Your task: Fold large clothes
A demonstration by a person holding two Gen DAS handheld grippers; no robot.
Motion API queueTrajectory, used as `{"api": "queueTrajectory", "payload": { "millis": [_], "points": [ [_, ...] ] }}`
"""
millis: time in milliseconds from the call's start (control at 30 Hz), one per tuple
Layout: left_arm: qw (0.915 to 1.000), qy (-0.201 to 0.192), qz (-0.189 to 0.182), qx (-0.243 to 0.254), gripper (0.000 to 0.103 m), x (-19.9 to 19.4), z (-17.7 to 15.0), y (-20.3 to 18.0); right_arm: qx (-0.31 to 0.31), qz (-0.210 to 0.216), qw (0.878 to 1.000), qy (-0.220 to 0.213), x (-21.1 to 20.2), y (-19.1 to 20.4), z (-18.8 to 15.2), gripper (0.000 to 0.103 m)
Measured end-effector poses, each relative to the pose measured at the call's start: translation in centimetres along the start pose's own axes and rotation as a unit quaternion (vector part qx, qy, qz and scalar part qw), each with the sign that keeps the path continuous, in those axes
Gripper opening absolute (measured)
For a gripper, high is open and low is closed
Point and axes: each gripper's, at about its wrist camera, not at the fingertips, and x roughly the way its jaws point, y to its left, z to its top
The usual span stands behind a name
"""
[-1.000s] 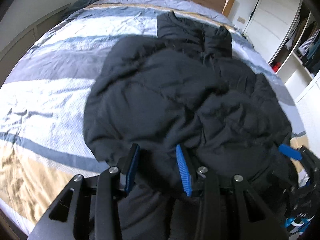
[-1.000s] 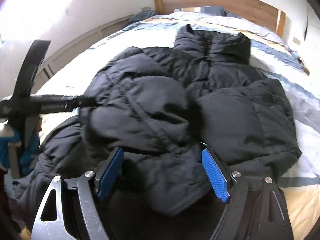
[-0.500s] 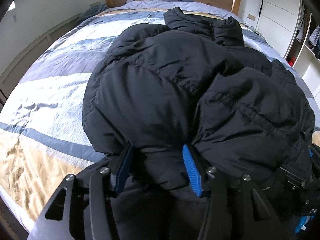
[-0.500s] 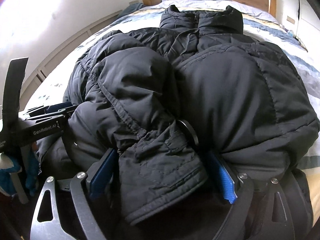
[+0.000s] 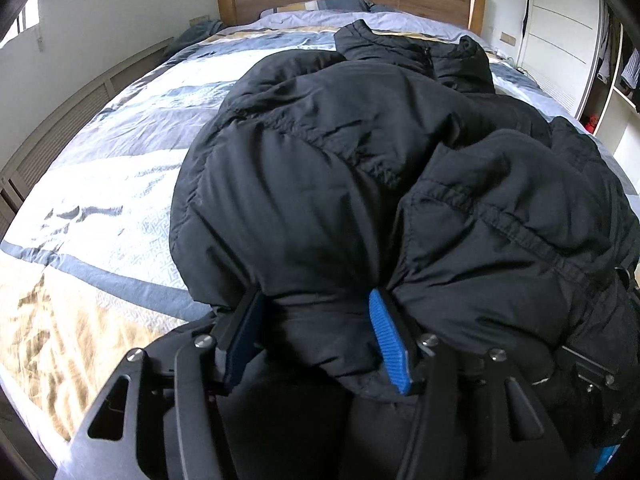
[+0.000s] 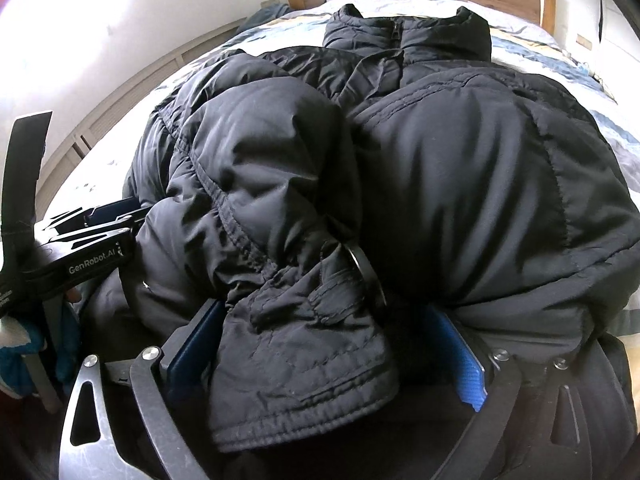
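Left claw (image 5: 318, 336) and right claw (image 6: 326, 354) are both spreading, letting go of the puffy black quilted jacket (image 5: 360, 184) heaped on the striped blue-and-tan bed (image 5: 100, 184). Likely next: withdraw, regrip for another fold.

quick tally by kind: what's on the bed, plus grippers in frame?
Black puffer jacket: 1
Grey-blue pillow at the wooden headboard: 1
Striped blue, white and tan duvet cover: 1
Grippers, both opening with jacket fabric between the jaws: 2, left gripper, right gripper
Total: 5
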Motion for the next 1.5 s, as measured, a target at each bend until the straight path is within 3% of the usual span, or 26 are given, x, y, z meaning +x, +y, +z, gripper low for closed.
{"api": "queueTrajectory", "payload": {
  "millis": [233, 333, 400, 567, 767, 1033, 1233, 1500],
  "points": [
    [0.9999, -0.003, 0.008, -0.011, 0.060, -0.2, -0.4, 0.4, -0.001, -0.001, 1.000, 0.013, 0.2, 0.2, 0.0, 0.102],
    [0.9996, 0.001, 0.022, -0.016, 0.067, -0.3, -0.6, 0.5, 0.000, -0.003, 1.000, 0.018, 0.1, 0.2, 0.0, 0.102],
    [0.9993, 0.011, 0.024, -0.026, 0.072, -0.4, -0.7, 0.9, 0.000, -0.005, 1.000, 0.022, -0.1, 0.2, -0.1, 0.102],
    [0.9974, 0.052, 0.013, -0.049, 0.073, -1.0, -0.7, 1.9, -0.001, -0.003, 0.999, 0.037, -1.2, 0.0, -0.4, 0.102],
    [0.9964, 0.073, 0.015, -0.041, 0.073, -3.2, -1.2, 2.5, 0.009, -0.001, 1.000, 0.029, -4.2, -1.5, -2.1, 0.102],
    [0.9972, 0.072, 0.017, 0.004, 0.073, -7.1, -0.7, 4.9, 0.036, -0.021, 0.999, -0.004, -9.9, -6.7, -3.2, 0.102],
    [0.9975, 0.067, 0.014, -0.015, 0.073, -8.9, 4.7, 8.7, 0.045, -0.051, 0.997, -0.038, -12.9, -10.8, -0.4, 0.102],
    [0.9990, 0.026, -0.013, -0.033, 0.073, -8.9, 16.2, 10.9, 0.034, -0.074, 0.994, -0.073, -13.1, -15.1, 8.5, 0.102]
  ]
}}
